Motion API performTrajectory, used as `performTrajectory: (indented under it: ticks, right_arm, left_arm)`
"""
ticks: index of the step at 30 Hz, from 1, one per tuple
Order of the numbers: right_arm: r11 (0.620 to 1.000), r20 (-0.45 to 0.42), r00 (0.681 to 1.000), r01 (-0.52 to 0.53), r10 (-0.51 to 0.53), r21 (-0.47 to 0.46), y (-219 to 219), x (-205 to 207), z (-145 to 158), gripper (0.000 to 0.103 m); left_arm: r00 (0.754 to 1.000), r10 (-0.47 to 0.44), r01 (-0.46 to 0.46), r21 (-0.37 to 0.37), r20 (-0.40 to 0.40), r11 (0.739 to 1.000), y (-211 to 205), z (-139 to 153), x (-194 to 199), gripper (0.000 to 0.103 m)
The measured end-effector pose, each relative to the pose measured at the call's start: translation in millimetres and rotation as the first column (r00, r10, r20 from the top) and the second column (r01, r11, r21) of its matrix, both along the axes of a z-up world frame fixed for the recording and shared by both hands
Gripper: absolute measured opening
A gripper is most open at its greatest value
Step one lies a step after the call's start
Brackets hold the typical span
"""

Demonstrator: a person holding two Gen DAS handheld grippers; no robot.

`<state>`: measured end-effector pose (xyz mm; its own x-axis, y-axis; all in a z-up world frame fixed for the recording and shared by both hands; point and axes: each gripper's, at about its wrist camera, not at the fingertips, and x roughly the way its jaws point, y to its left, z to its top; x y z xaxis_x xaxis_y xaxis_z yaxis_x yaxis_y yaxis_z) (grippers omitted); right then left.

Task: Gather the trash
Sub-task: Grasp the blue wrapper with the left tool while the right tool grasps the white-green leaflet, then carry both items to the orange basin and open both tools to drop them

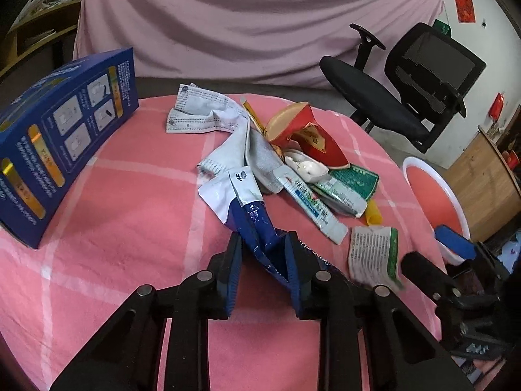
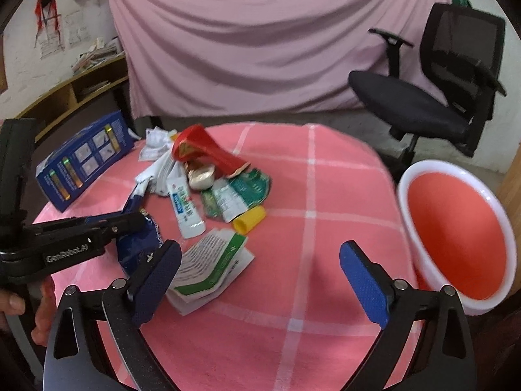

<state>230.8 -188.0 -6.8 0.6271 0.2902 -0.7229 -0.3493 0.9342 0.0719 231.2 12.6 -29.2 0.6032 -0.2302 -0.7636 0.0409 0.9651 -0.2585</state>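
Crumpled blue wrapper point(image 1: 257, 228) being pinched by left gripper point(image 1: 264, 272); right gripper point(image 2: 260, 280) being held wide over pink tablecloth point(image 2: 309, 195).

This looks like a lived-in room of a home, used as a makeshift workspace. A round table point(image 2: 325, 195) wears a pink checked cloth, and a pink sheet point(image 2: 260, 42) is draped over the back wall. A black mesh office chair point(image 2: 449, 75) stands beside it, wooden shelves point(image 2: 81, 88) hold stacked papers, and red paper decorations point(image 1: 462, 4) hang on the plain white wall.
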Motion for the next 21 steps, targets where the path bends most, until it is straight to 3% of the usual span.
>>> performTrajectory:
  ticks: [14, 16, 21]
  right_arm:
    - [0.986, -0.089, 0.986, -0.147, 0.140, -0.073, 42, 5, -19, 0.098]
    - [0.982, -0.109, 0.982, -0.162, 0.151, -0.093, 47, 8, -24, 0.085]
    - [0.986, -0.113, 0.983, -0.154, 0.146, -0.064, 41, 10, -23, 0.077]
  left_arm:
    - [0.998, -0.046, 0.040, 0.095, 0.054, 0.995, 22, 0, -36, 0.022]
    - [0.998, -0.041, 0.036, 0.087, 0.053, 0.996, 23, -2, -37, 0.022]
    - [0.997, -0.034, 0.028, 0.093, 0.066, 0.995, 22, -1, -39, 0.022]
